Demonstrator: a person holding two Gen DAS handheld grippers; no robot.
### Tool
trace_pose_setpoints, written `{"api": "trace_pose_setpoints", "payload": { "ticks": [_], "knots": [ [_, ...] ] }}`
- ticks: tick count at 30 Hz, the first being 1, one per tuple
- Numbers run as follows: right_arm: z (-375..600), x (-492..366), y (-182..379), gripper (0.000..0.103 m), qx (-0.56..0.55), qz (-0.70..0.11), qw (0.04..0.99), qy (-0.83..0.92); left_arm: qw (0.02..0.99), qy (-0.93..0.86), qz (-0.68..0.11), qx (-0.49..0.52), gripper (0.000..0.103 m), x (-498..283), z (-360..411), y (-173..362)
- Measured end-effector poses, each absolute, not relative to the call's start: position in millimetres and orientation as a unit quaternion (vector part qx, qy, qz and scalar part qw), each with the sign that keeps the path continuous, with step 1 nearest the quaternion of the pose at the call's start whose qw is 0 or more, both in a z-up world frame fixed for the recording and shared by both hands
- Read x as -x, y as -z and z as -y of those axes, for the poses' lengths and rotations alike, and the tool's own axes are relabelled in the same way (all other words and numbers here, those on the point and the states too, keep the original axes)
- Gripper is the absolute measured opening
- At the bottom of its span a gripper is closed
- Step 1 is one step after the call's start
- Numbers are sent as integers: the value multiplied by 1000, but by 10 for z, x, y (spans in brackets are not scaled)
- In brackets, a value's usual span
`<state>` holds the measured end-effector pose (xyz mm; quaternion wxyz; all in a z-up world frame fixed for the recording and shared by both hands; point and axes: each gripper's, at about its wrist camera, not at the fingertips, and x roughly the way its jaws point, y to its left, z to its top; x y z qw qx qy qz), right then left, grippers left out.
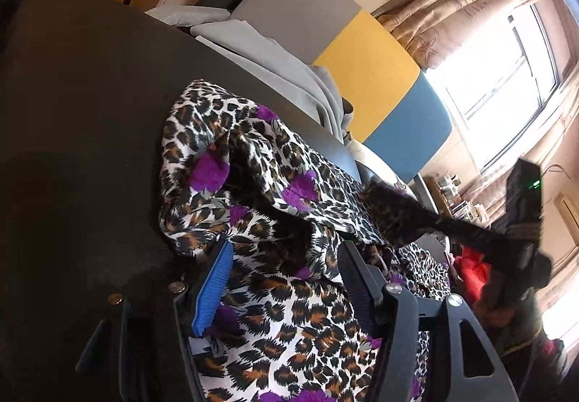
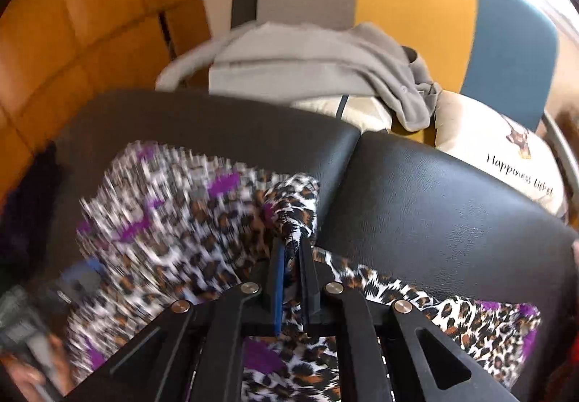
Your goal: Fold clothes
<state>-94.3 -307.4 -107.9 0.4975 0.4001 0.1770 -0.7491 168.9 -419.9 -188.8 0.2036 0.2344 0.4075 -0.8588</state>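
I saw my right gripper (image 2: 294, 250) clenched on a bunched fold of the leopard-print garment (image 2: 173, 221), which lay rumpled across the black padded surface (image 2: 434, 192). My left gripper (image 1: 286, 257) hung spread wide over the cloth, gripping nothing. A grey garment (image 2: 307, 65) lay beyond.

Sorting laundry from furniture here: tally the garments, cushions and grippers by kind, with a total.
Garments: 2, the leopard-print purple-flowered fabric garment and the grey folded sweatshirt.
Cushions: 1, the cream printed cushion.
Grippers: 2, the left gripper and the right gripper.
Total: 5
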Motion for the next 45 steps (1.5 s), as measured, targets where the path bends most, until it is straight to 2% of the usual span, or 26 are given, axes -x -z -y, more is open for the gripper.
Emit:
{"api": "trace_pose_setpoints", "payload": {
  "ticks": [9, 14, 32, 38, 40, 42, 45],
  "knots": [
    [2444, 1177, 354, 7, -404, 0, 522, 751, 192, 856, -420, -231, 61, -1674, 4246, 1938],
    [1948, 1350, 309, 7, -414, 49, 495, 762, 201, 858, -403, -245, 61, -1619, 4195, 1928],
    [912, 1624, 1080, 9, -485, 153, 410, 757, 176, 869, -367, -282, 62, -1634, 4066, 1824],
    [1203, 1596, 1263, 11, -487, 104, 428, 754, 174, 870, -364, -284, 62, -1627, 4042, 1842],
    [1338, 1625, 1312, 18, -485, 85, 425, 759, 174, 870, -363, -284, 62, -1637, 4029, 1849],
    [1462, 1692, 1390, 34, -487, 75, 425, 759, 174, 871, -362, -284, 62, -1631, 4029, 1855],
    [1604, 1763, 1492, 40, -492, 55, 418, 761, 175, 871, -360, -285, 63, -1616, 4026, 1855]
  ]
}}
